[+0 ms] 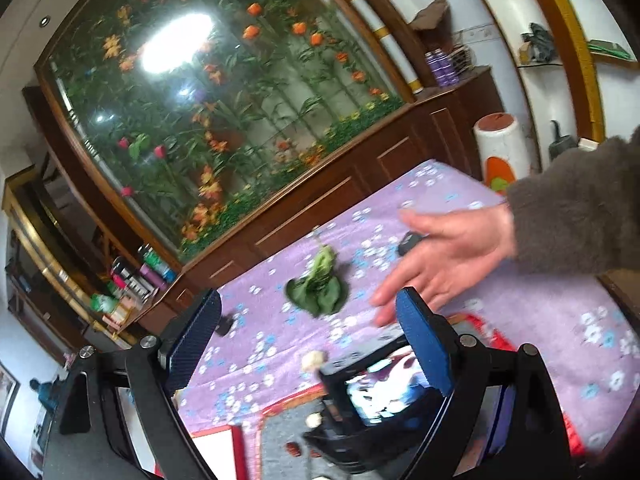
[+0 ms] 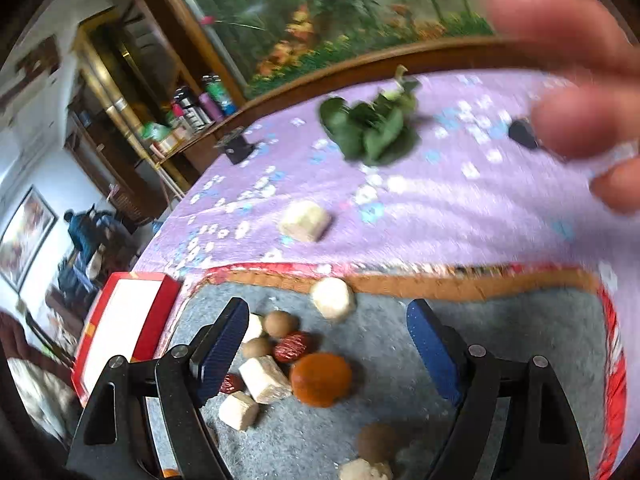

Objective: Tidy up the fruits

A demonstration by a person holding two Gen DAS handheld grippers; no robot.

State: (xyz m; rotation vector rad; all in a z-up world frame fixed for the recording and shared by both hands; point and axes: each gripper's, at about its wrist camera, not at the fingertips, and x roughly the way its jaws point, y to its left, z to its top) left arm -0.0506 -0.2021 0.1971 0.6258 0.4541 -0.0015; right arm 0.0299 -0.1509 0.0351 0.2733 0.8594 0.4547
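Gaping empty, both hand-held grippers (image 1: 308, 344) (image 2: 328, 344) hover near the tray's red edge (image 2: 612, 344).

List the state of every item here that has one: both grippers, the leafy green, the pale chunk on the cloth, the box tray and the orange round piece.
left gripper: open, nothing between its pads
right gripper: open, holding nothing
leafy green: lying flat on the purple cloth
pale chunk: resting on the cloth, outside the tray
box tray: open, fruit pieces inside
orange round piece: lying in the tray
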